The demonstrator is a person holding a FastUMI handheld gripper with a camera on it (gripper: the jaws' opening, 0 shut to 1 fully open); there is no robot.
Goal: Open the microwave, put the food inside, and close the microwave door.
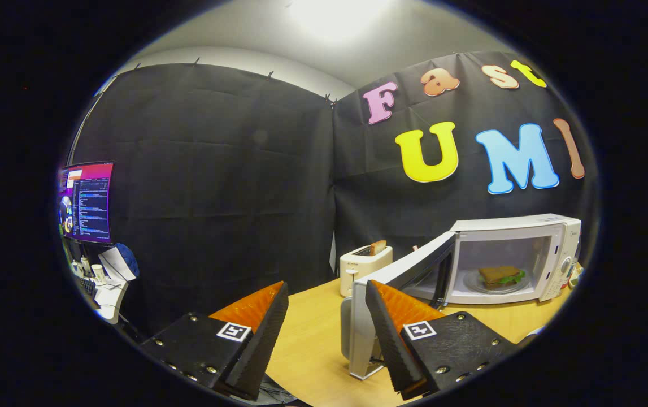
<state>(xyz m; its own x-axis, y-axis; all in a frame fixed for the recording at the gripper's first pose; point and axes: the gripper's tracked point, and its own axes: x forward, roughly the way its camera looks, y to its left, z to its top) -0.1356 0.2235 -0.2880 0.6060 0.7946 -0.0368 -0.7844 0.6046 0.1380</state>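
Gripper (324, 333): fingers standing wide apart, holding nothing, hovering over the near edge of the table (312, 339). Microwave (513, 257): sitting toward the table's far right corner, door (397, 294) hanging open, reaching to the right finger. Sandwich (500, 276): lying on the plate (496, 285) inside the microwave. Toaster (364, 267): standing at the table's far edge, bread (378, 247) sticking up. Monitor (86, 202): glowing off the table's left.

tool (326, 339) fingers spread wide apart, gripping nothing, held level
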